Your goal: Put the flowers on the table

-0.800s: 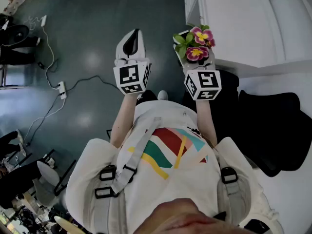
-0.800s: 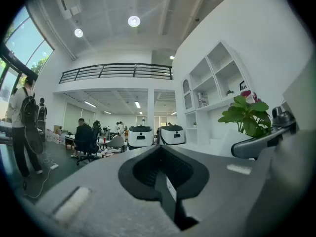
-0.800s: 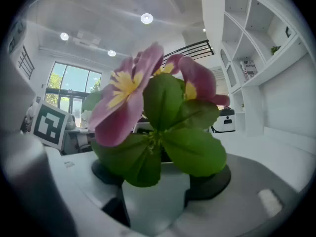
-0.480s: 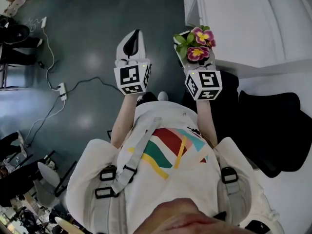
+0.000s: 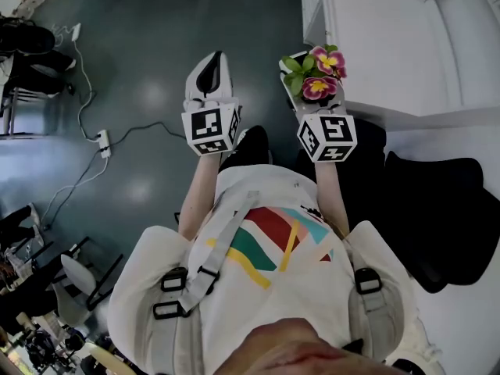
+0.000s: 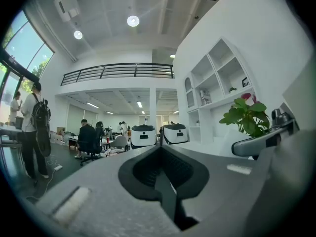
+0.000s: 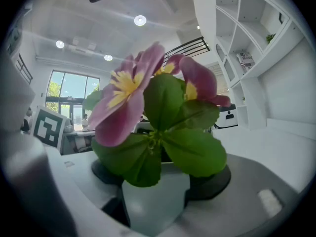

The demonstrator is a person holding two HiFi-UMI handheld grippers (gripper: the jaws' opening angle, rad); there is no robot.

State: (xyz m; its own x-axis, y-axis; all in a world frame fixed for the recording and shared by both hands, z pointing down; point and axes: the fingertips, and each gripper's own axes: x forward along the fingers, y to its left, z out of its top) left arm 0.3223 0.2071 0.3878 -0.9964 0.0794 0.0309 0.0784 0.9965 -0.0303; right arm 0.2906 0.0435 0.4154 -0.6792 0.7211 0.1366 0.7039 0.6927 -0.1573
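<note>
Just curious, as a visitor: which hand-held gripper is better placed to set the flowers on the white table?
The right hand-held gripper: it holds the flower pot beside the white table. The left hand-held gripper is shut, empty and farther from the table.

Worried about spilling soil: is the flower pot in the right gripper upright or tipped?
Upright. In the right gripper view the white pot stands straight between the jaws, blooms rising above it.
</note>
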